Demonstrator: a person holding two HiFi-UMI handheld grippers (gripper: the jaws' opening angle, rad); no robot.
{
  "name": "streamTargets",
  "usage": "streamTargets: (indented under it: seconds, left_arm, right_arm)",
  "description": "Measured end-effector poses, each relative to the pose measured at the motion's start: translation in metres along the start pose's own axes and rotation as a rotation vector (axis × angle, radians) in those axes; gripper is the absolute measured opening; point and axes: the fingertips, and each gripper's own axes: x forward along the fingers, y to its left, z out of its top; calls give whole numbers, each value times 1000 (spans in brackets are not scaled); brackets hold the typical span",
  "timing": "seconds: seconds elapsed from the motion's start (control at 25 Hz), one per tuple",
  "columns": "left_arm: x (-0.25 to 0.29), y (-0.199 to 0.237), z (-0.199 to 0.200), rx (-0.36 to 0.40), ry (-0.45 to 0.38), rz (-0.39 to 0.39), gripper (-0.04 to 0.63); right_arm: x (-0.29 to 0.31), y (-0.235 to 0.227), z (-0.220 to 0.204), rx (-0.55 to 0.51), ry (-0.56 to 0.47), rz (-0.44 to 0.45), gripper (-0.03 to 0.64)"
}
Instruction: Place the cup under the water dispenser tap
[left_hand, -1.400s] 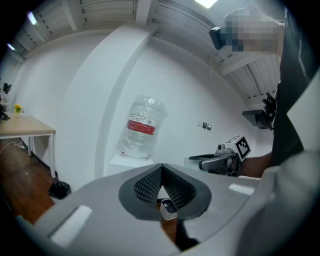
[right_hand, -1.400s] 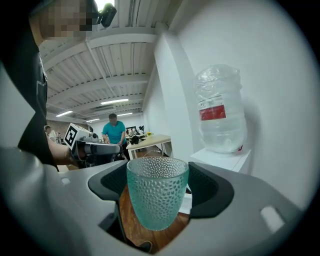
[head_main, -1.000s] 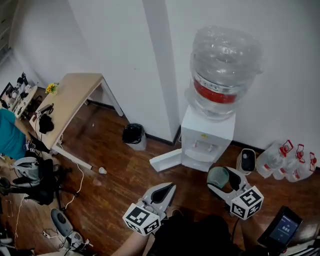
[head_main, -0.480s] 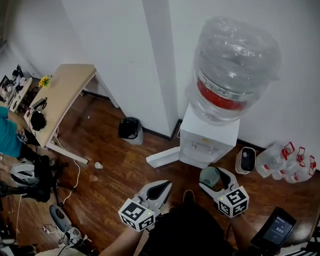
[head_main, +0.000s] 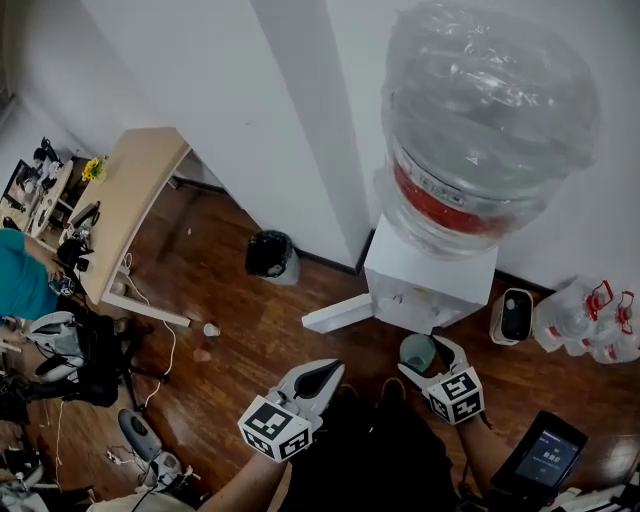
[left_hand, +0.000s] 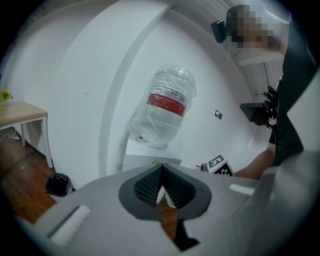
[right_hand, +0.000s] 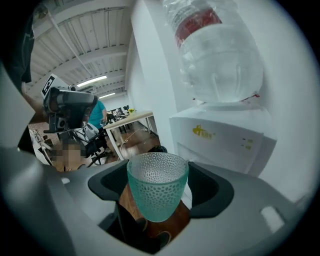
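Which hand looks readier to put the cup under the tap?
The right gripper: it grips the green cup in front of the water dispenser. The left gripper is shut and empty.

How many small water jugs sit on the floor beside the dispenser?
3, in a row along the wall: nearest jug, middle jug, and last jug at the frame's edge. More may be cut off.

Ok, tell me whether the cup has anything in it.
Empty, it seems: the cup in the right hand-held gripper is see-through down to its base, with no liquid line or contents visible.
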Motion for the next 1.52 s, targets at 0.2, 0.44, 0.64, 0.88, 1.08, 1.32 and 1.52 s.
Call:
streamTargets:
  seconds: [0.2,0.44,0.64,0.88,1.08,1.32,1.52]
  left_arm:
    - [14,29,-18,-8,28,-6,-12]
    - [34,58,-56,10,79,-42,-12]
    - [62,70,-104,46,137,-116,-12]
    - [88,91,-139,34,152,-119,-12]
    - [102,111,-160,60,184,-126,-12]
    - [128,133,-187,52,172,-121,-12]
    - [147,141,-200,51,170,-143,-12]
  right_arm:
    - [51,-20,-41,49,66,-33,371]
    - [98,-40,-77,69,53,-127,371]
    - [130,-63,-100,93,-2,-198,371]
    - [170,-95,-117,40,-65,-246,370]
    - [198,-110,-120,15,-116,-264,370]
    - [221,-124,-132,-37,-155,-308,370]
    - [242,-136,-144,-74,-163,-331,370]
